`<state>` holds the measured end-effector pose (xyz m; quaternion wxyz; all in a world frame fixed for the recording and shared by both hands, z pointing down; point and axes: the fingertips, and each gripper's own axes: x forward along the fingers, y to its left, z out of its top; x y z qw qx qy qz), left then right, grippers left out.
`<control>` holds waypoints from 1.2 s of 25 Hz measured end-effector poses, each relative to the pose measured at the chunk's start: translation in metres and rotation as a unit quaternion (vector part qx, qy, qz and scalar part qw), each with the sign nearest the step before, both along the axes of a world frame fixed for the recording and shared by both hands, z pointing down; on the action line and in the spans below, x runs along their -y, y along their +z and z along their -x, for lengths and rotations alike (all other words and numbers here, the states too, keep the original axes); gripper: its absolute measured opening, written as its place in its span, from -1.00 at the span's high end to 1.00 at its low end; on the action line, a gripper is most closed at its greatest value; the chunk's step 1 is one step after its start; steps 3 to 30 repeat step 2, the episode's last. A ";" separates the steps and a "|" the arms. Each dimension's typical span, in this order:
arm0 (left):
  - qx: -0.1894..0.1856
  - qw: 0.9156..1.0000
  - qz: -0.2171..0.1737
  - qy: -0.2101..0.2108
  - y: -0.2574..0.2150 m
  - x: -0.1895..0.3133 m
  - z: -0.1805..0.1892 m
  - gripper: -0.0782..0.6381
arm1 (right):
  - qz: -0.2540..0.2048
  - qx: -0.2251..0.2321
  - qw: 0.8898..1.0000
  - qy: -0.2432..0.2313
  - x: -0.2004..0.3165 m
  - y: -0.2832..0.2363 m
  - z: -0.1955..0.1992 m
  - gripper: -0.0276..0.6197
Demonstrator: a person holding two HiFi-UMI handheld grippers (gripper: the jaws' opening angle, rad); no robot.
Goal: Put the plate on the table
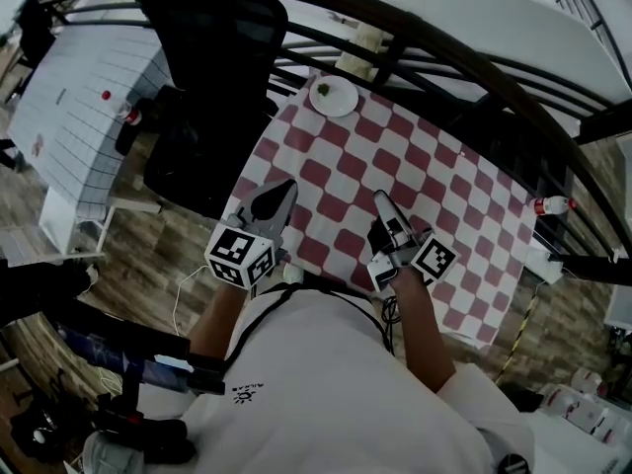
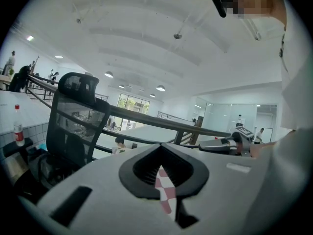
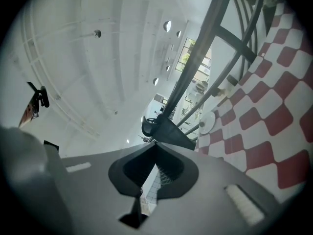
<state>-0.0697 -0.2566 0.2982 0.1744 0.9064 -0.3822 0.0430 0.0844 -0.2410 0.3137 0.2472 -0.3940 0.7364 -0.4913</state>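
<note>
A small white plate (image 1: 334, 96) with a bit of green on it rests at the far end of the red-and-white checkered table (image 1: 415, 166). Both grippers hover over the near edge, well short of the plate. My left gripper (image 1: 286, 188) is shut, its jaws meeting at a point (image 2: 161, 147) with nothing between them. My right gripper (image 1: 379, 199) is also shut and empty (image 3: 155, 144). In the right gripper view the plate (image 3: 208, 122) shows small and far off on the cloth. From the left gripper view the right gripper (image 2: 226, 143) shows off to the side.
A black mesh office chair (image 1: 212, 67) stands at the table's left side. A dark curved railing (image 1: 444, 47) crosses above the far end. One bottle (image 1: 553, 205) lies by the right edge, another (image 1: 131, 117) near a white tiled table (image 1: 84, 97) at left.
</note>
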 end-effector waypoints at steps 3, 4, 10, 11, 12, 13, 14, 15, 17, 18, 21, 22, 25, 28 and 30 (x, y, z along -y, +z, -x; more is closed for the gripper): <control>-0.004 1.000 0.000 -0.002 -0.004 -0.002 -0.001 0.78 | -0.003 -0.005 1.000 0.001 -0.005 -0.003 -0.002 0.90; -0.004 1.000 0.000 -0.002 -0.004 -0.002 -0.001 0.78 | -0.003 -0.005 1.000 0.001 -0.005 -0.003 -0.002 0.90; -0.004 1.000 0.000 -0.002 -0.004 -0.002 -0.001 0.78 | -0.003 -0.005 1.000 0.001 -0.005 -0.003 -0.002 0.90; -0.004 1.000 0.000 -0.002 -0.004 -0.002 -0.001 0.78 | -0.003 -0.005 1.000 0.001 -0.005 -0.003 -0.002 0.90; -0.004 1.000 0.000 -0.002 -0.004 -0.002 -0.001 0.78 | -0.003 -0.005 1.000 0.001 -0.005 -0.003 -0.002 0.90; -0.004 1.000 0.000 -0.002 -0.004 -0.002 -0.001 0.78 | -0.003 -0.005 1.000 0.001 -0.005 -0.003 -0.002 0.90; -0.004 1.000 0.000 -0.002 -0.004 -0.002 -0.001 0.78 | -0.003 -0.005 1.000 0.001 -0.005 -0.003 -0.002 0.90; -0.004 1.000 0.000 -0.002 -0.004 -0.002 -0.001 0.78 | -0.003 -0.005 1.000 0.001 -0.005 -0.003 -0.002 0.90; -0.004 1.000 0.000 -0.002 -0.004 -0.002 -0.001 0.78 | -0.003 -0.005 1.000 0.001 -0.005 -0.003 -0.002 0.90; -0.004 1.000 0.000 -0.002 -0.004 -0.002 -0.001 0.78 | -0.003 -0.005 1.000 0.001 -0.005 -0.003 -0.002 0.90; -0.004 1.000 0.000 -0.002 -0.004 -0.002 -0.001 0.78 | -0.003 -0.005 1.000 0.001 -0.005 -0.003 -0.002 0.90; -0.004 1.000 0.000 -0.002 -0.004 -0.002 -0.001 0.78 | -0.003 -0.005 1.000 0.001 -0.005 -0.003 -0.002 0.90; -0.004 1.000 0.000 -0.002 -0.004 -0.002 -0.001 0.78 | -0.003 -0.005 1.000 0.001 -0.005 -0.003 -0.002 0.90; -0.004 1.000 0.000 -0.002 -0.004 -0.002 -0.001 0.78 | -0.003 -0.005 1.000 0.001 -0.005 -0.003 -0.002 0.90; -0.004 1.000 0.000 -0.002 -0.004 -0.002 -0.001 0.78 | -0.003 -0.005 1.000 0.001 -0.005 -0.003 -0.002 0.90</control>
